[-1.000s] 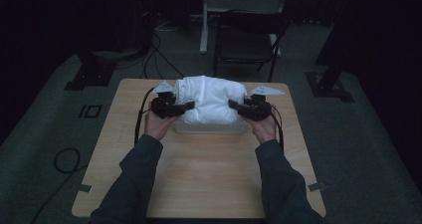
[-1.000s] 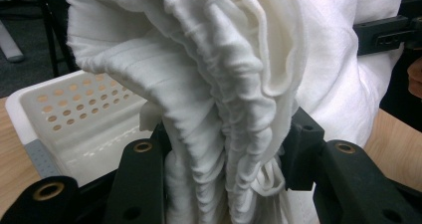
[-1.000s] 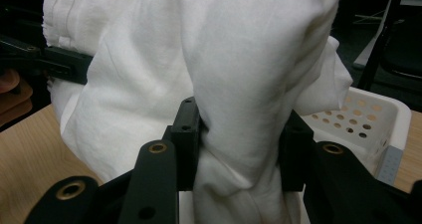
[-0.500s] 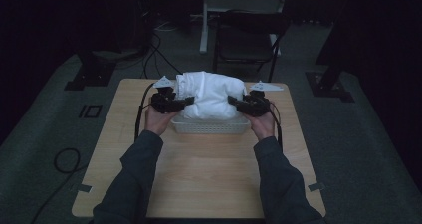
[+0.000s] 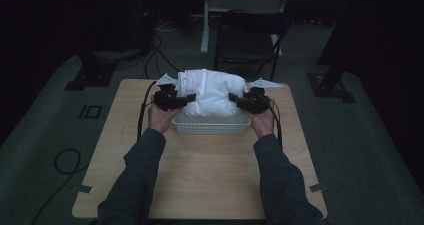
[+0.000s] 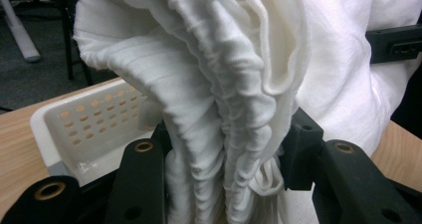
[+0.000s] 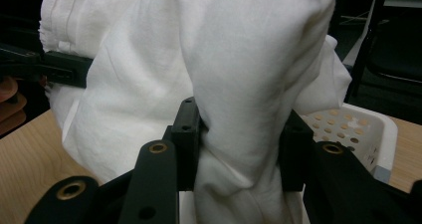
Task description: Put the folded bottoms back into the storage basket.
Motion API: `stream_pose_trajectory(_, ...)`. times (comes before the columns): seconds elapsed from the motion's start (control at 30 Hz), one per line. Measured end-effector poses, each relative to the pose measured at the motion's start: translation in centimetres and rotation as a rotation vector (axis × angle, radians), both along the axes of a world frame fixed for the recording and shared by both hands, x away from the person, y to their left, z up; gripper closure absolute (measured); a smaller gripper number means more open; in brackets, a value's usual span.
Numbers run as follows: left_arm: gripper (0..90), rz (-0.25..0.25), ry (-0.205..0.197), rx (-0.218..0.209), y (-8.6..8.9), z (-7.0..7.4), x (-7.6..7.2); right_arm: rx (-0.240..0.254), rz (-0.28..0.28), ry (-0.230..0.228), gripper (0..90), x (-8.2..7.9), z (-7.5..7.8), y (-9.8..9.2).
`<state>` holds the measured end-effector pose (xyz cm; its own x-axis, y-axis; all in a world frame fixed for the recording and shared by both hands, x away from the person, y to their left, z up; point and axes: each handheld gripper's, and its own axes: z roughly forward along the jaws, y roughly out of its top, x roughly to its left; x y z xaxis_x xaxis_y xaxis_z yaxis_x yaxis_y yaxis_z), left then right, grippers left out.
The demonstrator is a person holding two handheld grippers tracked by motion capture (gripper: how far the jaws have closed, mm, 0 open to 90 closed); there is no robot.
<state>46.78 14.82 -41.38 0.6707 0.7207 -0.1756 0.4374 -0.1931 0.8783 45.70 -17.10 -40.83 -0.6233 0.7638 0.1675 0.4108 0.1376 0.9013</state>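
White cloth bundle (image 5: 212, 91) hanging just above perforated plastic basket (image 5: 211, 125) at table (image 5: 210, 180) middle. Left gripper (image 5: 186, 99) pinching gathered, ribbed edge; right gripper (image 5: 234, 99) clamping opposite fold. 2 grips sharing the load, likely keeping cloth clear of basket rim.

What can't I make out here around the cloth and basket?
- Basket inside: high view, the white cloth covers it.
- Tongs' tips: both gripper views, buried in cloth folds.
- What kind of garment the cloth is: bunched up in every view.
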Motion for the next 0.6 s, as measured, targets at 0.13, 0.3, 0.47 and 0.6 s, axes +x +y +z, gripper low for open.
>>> stream_pose_trajectory(0.13, 55.8, 0.015, 0.003, 0.001, -0.2, -0.3, 0.4, 0.005, -0.008, 0.008, 62.4, 0.4, -0.3, 0.0)
stream_pose_trajectory(0.3, 55.8, 0.031, 0.017, 0.011, -0.5, -1.0, 0.9, 0.0, -0.019, 0.031, 62.4, 1.1, -1.0, 0.0)
stream_pose_trajectory(0.47, 55.7, 0.052, 0.056, 0.025, -0.8, -2.2, 1.9, -0.015, -0.038, 0.061, 62.3, 1.9, -2.0, 0.2)
stream_pose_trajectory(0.6, 55.8, 0.075, 0.106, 0.049, -1.2, -3.4, 2.7, -0.028, -0.054, 0.114, 62.2, 2.9, -3.3, 0.5)
